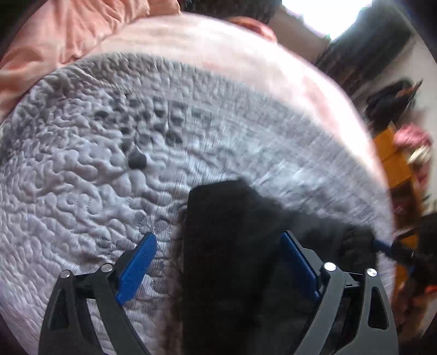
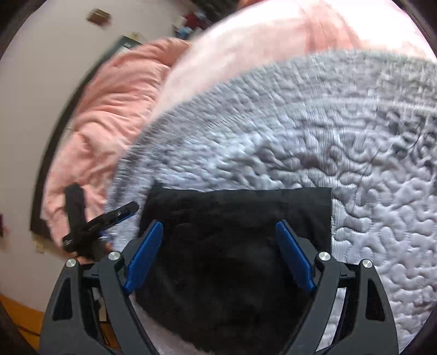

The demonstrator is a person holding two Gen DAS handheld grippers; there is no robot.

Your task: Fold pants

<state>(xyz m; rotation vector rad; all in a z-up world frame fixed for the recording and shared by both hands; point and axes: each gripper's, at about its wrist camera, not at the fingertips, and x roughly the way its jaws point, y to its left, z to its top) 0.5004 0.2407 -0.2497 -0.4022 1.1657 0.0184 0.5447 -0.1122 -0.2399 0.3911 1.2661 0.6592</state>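
- Left wrist view: the left gripper (image 1: pixel 218 262) has its blue fingers (image 1: pixel 136 269) spread wide apart, with nothing clamped; the pads press on no cloth.
- The black pants (image 1: pixel 232 245) lie folded on the grey quilt (image 1: pixel 82 177). One finger is over bare quilt beside the pants' edge, the other over the black cloth.
- The quilt has a stitched, wavy relief and shows a few dark spots beyond the pants.
- Past the quilt's far edge lies a pale pink sheet (image 1: pixel 218 52), then a bunched salmon blanket (image 1: pixel 68 32).
- Off the quilt's right side there is an orange-yellow floor (image 1: pixel 393 163) with blurred clutter; a bright window (image 1: pixel 327 13) is at the top.
- Right wrist view: the right gripper (image 2: pixel 220 254) also has its blue fingers (image 2: pixel 144 259) held wide apart and gripping nothing.
- The pants (image 2: pixel 232 245) lie flat on the quilt (image 2: pixel 355 150) under both fingers, with a straight far edge and a square corner.
- The left gripper (image 2: pixel 103 221) appears just beside the pants' left edge.
- Beyond the quilt's left side lie the salmon blanket (image 2: pixel 114 109) and a pale wall (image 2: pixel 41 68).
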